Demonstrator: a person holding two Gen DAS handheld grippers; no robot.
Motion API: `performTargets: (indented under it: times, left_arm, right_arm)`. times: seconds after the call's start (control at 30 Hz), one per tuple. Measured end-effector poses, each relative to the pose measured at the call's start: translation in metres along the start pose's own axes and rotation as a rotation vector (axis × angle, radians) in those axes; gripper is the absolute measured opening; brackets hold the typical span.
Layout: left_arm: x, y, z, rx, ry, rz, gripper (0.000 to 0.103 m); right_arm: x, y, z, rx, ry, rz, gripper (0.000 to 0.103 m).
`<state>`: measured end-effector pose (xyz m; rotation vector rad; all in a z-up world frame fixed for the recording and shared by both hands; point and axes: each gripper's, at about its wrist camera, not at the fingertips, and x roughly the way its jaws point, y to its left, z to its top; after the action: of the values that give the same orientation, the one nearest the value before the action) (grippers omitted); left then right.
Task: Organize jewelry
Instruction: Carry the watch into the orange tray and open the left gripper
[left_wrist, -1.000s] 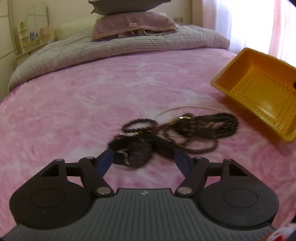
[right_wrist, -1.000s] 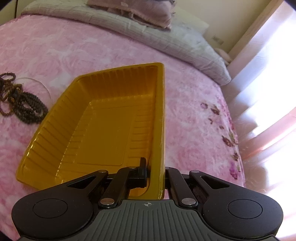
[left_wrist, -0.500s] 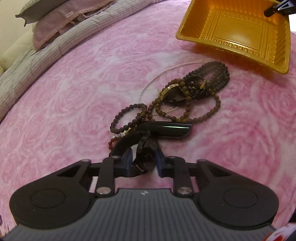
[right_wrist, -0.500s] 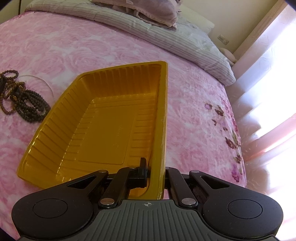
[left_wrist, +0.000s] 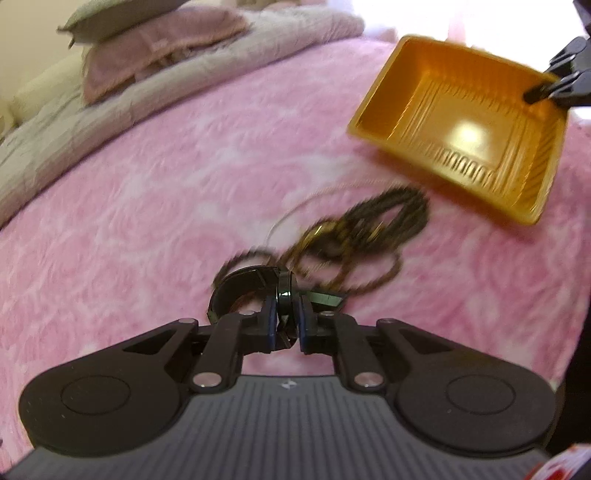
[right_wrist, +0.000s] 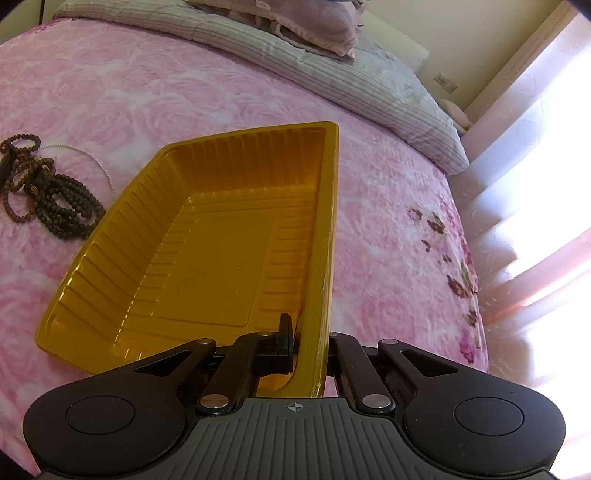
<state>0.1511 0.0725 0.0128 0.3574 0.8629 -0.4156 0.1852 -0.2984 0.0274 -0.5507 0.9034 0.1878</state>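
Glossy black watch (left_wrist: 255, 291) lifted off plush pink blanket (left_wrist: 147, 206)

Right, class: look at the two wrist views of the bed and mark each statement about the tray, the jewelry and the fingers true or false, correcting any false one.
1. The right gripper has its fingers clamped on the rim of the yellow tray. True.
2. The yellow tray already holds several bead strands. False: it is empty.
3. The left gripper is shut on a black watch; its fingers have just been closing. True.
4. The bead necklaces lie on a wooden table. False: they lie on the pink bedspread.
5. The bead necklaces sit beside the tray, outside it. True.
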Motion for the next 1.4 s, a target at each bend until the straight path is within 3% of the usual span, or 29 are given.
performTargets:
  times: [0.2, 0.47, 0.73, 1.0, 1.13, 1.4]
  left_arm:
    - [0.003, -0.049, 0.045, 0.042, -0.075, -0.112, 0.010]
    - [0.041, -0.123, 0.095, 0.083, -0.115, -0.253, 0.010]
    - [0.064, -0.151, 0.115, 0.098, -0.107, -0.316, 0.010]
    - [0.072, -0.170, 0.118, 0.097, -0.095, -0.326, 0.012]
    - [0.066, -0.163, 0.115, 0.051, -0.134, -0.337, 0.027]
    - [0.042, -0.104, 0.081, -0.027, -0.156, -0.202, 0.029]
  right_arm:
    - [-0.001, 0.000, 0.000, 0.000, 0.001, -0.001, 0.004]
    - [0.001, -0.001, -0.001, 0.013, 0.009, 0.001, 0.004]
    - [0.002, 0.000, -0.001, 0.019, 0.012, 0.006, 0.004]
    - [0.004, -0.001, -0.002, 0.031, 0.011, 0.013, 0.004]
    - [0.006, 0.001, -0.004, 0.026, 0.015, 0.011, 0.004]
    - [0.006, 0.001, -0.005, 0.037, 0.015, 0.014, 0.004]
